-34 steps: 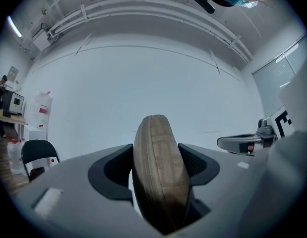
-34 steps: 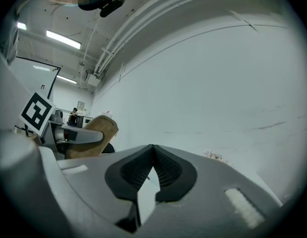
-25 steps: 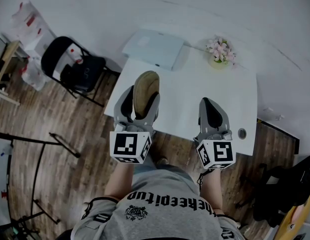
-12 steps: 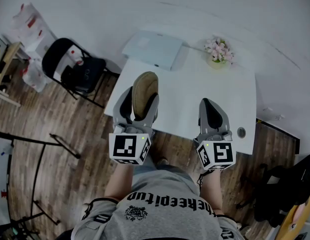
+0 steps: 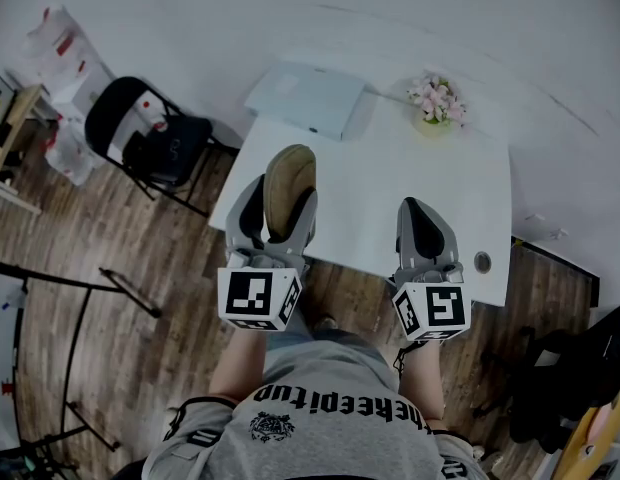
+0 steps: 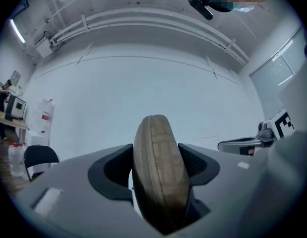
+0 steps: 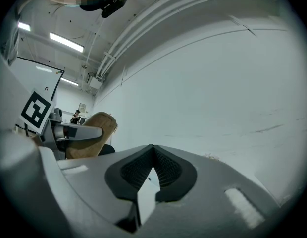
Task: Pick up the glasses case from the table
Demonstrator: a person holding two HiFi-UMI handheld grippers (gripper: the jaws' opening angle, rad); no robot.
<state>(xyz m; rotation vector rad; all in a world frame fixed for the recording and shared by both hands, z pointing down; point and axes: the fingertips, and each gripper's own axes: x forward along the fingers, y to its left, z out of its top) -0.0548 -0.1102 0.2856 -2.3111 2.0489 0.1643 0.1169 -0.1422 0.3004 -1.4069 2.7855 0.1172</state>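
**Inspector:** White table [image 5: 430,183] noted. Is the glasses case [image 5: 290,180] off it?

**Assessor:** Apparently so. The left gripper [image 5: 283,196] clamps it edge-on above the near edge, with the pads on its broad shells, likely for a secure hold. The right gripper [image 5: 422,214] is pinched together, empty and spare.

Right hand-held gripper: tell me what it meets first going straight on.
Likely only the white wall: the right hand-held gripper points level above the table, and the flowers sit lower, off to one side.

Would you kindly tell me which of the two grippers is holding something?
The left gripper: its jaws clamp the tan glasses case; the right gripper is shut and empty.
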